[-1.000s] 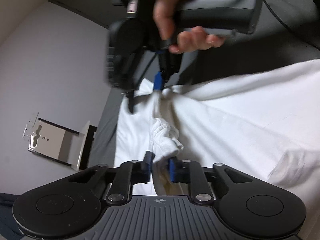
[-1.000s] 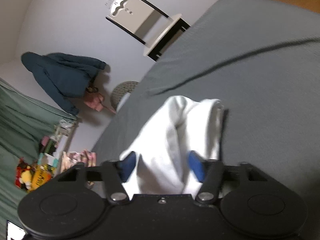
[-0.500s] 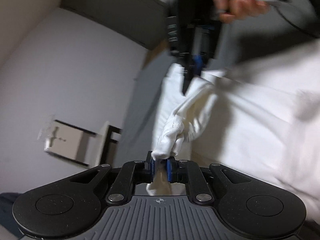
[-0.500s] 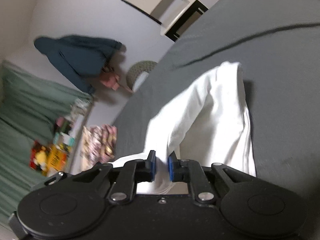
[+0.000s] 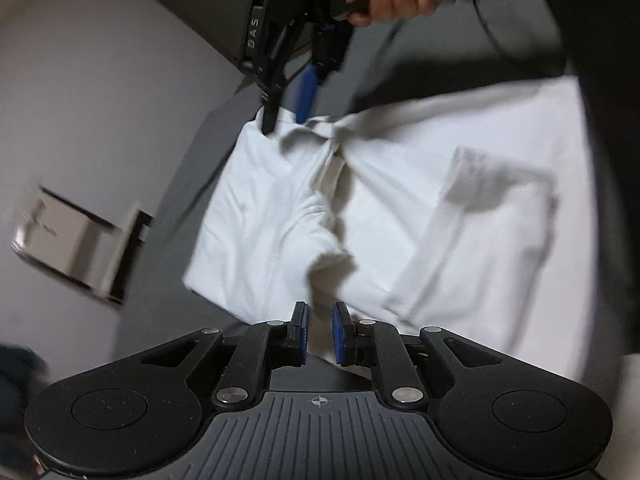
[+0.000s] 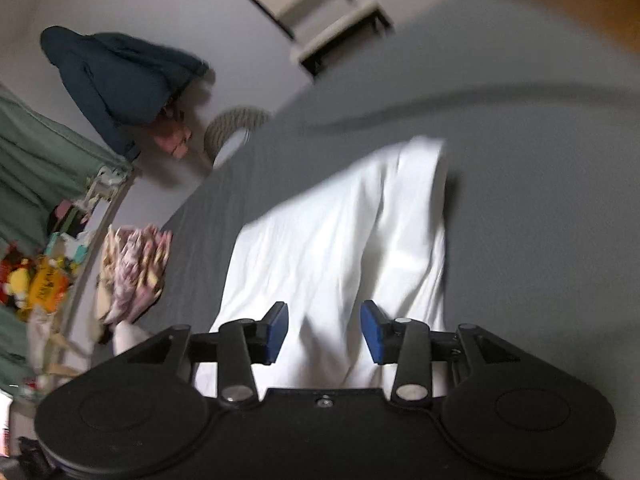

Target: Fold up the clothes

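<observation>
**Observer:** What changed just now?

**Operator:** Half a second ago both hand-held grippers pinched the white shirt [image 5: 460, 216]. Now my left hand-held gripper [image 5: 319, 330] has its pads a little apart with nothing between them, and the right hand-held gripper [image 6: 324, 330] is spread wide over the cloth. I see it in the left view too, tips at the collar [image 5: 320, 128], though blur keeps me from saying whether they touch.

**Observer:** So where is the shirt?

**Operator:** Lying on the grey bed [image 6: 540, 184], released. A flap of it sits doubled over the body near the placket, and a pocket [image 5: 492, 184] shows to the right.

**Observer:** What does that mean for the folding?

**Operator:** I judge one fold has just been laid down. The shirt is still broad, so it probably needs more.

**Observer:** Any containers?

**Operator:** A woven basket [image 6: 234, 132] by the wall; I can't make out its contents. A heap of patterned cloth [image 6: 136, 268] lies off the bed's edge, in no container that I can see.
</observation>
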The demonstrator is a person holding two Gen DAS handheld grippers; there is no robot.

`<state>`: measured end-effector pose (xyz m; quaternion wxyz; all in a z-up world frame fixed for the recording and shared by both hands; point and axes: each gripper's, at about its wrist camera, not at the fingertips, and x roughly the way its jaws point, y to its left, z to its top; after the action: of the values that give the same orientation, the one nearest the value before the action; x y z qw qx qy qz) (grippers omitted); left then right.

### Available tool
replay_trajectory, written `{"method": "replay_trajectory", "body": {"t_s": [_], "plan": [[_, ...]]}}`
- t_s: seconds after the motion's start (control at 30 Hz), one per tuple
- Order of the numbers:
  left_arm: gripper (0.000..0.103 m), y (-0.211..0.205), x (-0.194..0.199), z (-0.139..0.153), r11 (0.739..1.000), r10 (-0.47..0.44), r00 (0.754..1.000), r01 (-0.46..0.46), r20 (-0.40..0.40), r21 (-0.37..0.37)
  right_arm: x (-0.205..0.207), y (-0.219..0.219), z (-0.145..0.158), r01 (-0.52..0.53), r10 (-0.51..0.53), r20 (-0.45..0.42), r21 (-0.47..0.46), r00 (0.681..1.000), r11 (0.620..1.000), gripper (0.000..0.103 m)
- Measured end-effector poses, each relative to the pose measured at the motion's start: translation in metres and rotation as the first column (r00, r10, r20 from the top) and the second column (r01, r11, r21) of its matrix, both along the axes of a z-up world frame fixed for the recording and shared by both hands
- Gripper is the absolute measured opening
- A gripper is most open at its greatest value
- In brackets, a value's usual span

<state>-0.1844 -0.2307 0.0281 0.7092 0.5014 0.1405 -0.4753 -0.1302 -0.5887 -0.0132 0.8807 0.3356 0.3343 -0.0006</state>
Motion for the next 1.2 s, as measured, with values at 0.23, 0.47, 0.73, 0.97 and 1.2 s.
{"method": "replay_trajectory", "body": {"t_s": [0.23,0.47,0.73,0.97,1.2], "plan": [[0.073,-0.008,0.029,0.025,0.971,0.063,0.991,-0.088,-0.117,-0.222,0.028,0.025,-0.020,-0.229,0.222,0.058,0.194,0.973,0.954,0.040],[0.084,-0.036,0.074,-0.005,0.962,0.102,0.907,-0.195,-0.408,-0.192,0.030,0.017,-0.046,-0.230,0.259,-0.072,0.280,0.963,0.932,0.029],[0.084,0.012,0.055,0.021,0.924,-0.017,0.932,-0.124,-0.363,-0.361,-0.018,0.038,0.045,-0.409,0.436,0.102,-0.209,0.894,0.888,0.053],[0.085,0.056,0.009,0.045,0.961,-0.184,0.942,0.112,-0.282,-0.252,-0.085,0.124,0.073,-0.667,0.721,-0.214,-0.610,0.659,0.428,0.069],[0.085,0.048,-0.049,0.018,0.936,-0.352,0.936,0.352,0.000,0.009,-0.103,0.184,0.052,-0.843,0.635,-0.600,-0.514,0.486,0.159,0.073]]}}
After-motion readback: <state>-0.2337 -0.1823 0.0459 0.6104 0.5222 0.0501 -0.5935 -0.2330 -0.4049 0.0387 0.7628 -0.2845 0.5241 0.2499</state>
